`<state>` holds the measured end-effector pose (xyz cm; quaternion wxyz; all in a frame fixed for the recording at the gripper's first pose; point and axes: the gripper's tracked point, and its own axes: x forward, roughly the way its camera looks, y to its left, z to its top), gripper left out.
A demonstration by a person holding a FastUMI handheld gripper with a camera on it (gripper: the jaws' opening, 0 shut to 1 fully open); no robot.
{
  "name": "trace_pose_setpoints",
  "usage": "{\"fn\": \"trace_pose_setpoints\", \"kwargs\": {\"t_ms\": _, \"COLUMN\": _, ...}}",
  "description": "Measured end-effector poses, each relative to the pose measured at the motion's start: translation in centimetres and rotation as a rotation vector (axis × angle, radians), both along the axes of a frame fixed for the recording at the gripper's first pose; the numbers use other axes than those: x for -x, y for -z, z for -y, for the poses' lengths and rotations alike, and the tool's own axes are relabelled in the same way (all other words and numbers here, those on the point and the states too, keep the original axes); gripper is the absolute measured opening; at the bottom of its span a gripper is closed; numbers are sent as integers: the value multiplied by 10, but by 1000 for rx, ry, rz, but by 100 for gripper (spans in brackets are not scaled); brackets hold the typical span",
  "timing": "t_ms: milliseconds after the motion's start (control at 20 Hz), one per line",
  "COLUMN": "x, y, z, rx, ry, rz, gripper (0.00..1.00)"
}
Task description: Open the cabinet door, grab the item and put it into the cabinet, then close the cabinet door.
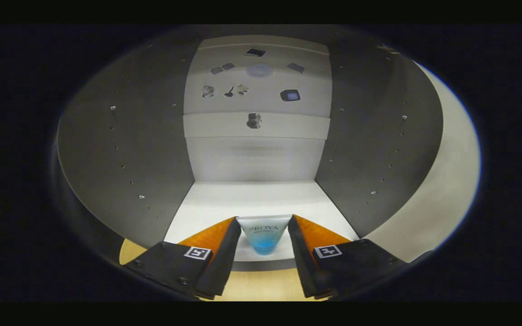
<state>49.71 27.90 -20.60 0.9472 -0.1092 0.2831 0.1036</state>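
White-and-blue plastic tube [263, 235] is sitting between your gripper's [262, 226] two fingers, wide flat white end pointing up and away from you, narrow blue end pointing down toward you. Its long axis is running along the fingers, roughly in line with the way you are aiming into the cabinet. Both fingers are lying against the tube's sides, one on each flank, so you are clasping it firmly rather than hovering around it.

You are holding the tube at the front lip of the white cabinet floor [252, 199], just over its front edge, with the pale wooden surface [261, 283] showing below the fingers. Beyond the tube the cabinet is standing open in front of you: grey side walls [134, 149] dotted with small holes and pegs are flanking the space left and right, and the white back panel [256, 158] is facing you. Higher up on that back panel several small dark stickers [254, 120] are showing, too small to make out.
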Motion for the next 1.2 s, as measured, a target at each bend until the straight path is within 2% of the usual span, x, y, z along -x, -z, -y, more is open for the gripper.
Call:
{"fn": "trace_pose_setpoints", "kwargs": {"t_ms": 50, "x": 0, "y": -4, "z": 1, "rx": -7, "ry": 6, "rz": 13, "gripper": 71}}
{"fn": "trace_pose_setpoints", "kwargs": {"t_ms": 150, "x": 8, "y": -12, "z": -1, "rx": -32, "ry": -4, "rz": 38, "gripper": 82}}
{"fn": "trace_pose_setpoints", "kwargs": {"t_ms": 400, "x": 49, "y": -36, "z": 6, "rx": -84, "ry": -26, "rz": 140, "gripper": 98}}
{"fn": "trace_pose_setpoints", "kwargs": {"t_ms": 750, "x": 137, "y": -71, "z": 22, "rx": -140, "ry": -51, "rz": 273, "gripper": 98}}
{"fn": "trace_pose_setpoints", "kwargs": {"t_ms": 1200, "x": 279, "y": -119, "z": 89, "rx": -139, "ry": 33, "rz": 400, "gripper": 98}}
